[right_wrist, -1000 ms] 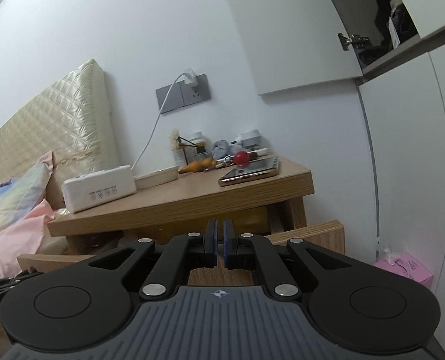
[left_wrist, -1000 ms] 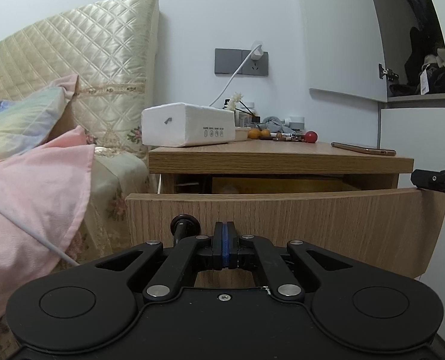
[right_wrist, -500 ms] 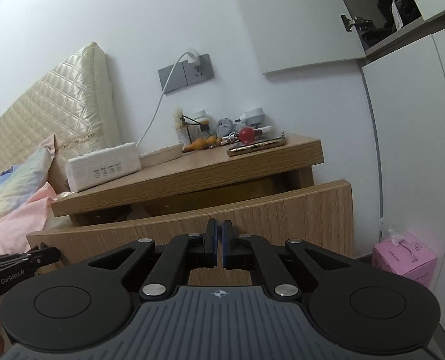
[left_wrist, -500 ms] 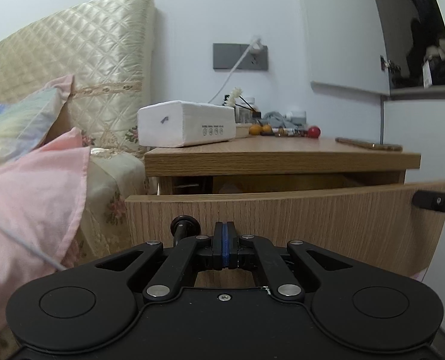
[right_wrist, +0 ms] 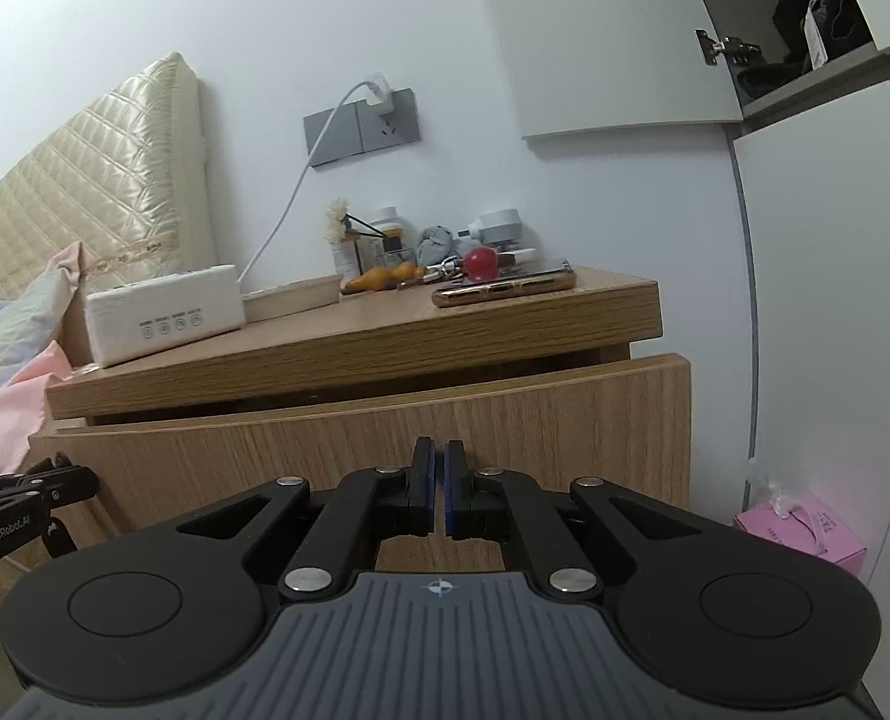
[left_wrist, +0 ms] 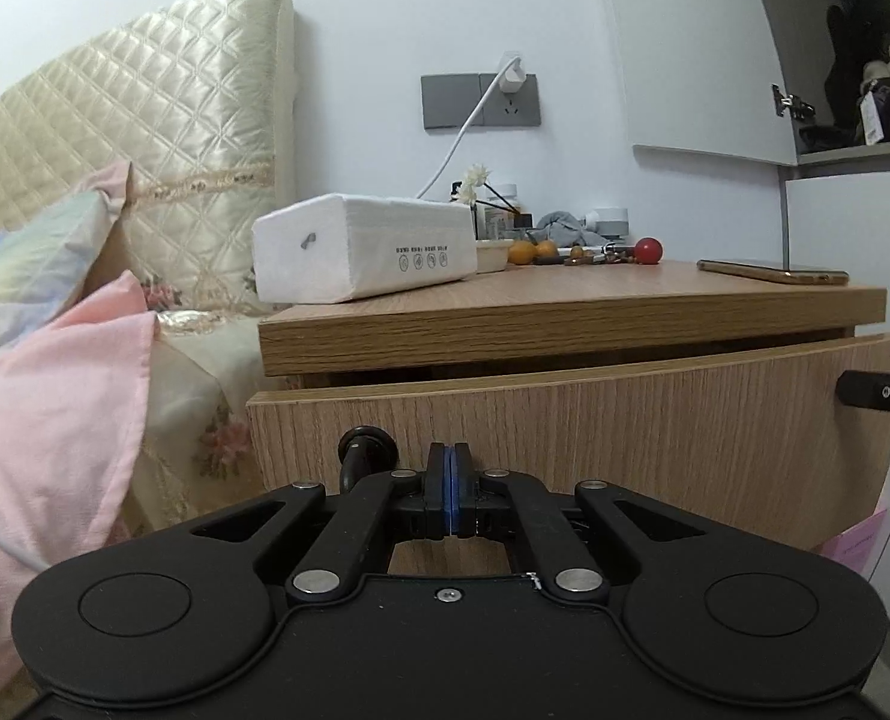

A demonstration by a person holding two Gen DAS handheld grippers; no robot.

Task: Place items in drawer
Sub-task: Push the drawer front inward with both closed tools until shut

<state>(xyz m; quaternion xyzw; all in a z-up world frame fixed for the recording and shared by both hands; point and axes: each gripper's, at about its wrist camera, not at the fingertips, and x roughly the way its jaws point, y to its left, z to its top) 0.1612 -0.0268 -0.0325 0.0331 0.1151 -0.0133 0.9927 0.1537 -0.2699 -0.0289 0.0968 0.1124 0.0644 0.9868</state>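
Facing the drawer front at 12 o'clock, barely ajar under the worktop. Left hand-held gripper clenched, empty; right hand-held gripper nearly clenched, empty. Phone at 1 o'clock, unstowed; task seemingly ending.

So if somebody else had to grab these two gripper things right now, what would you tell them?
Left gripper: shut, empty, low in front of the drawer.
Right gripper: nearly shut, empty, also facing the drawer front.
Drawer: only a narrow gap shows under the nightstand top.
On top: tissue pack, phone, red ball and small clutter.
Done: cannot tell; the inside of the drawer is hidden.
Left: if those items are meant to go in, open the drawer and load them.
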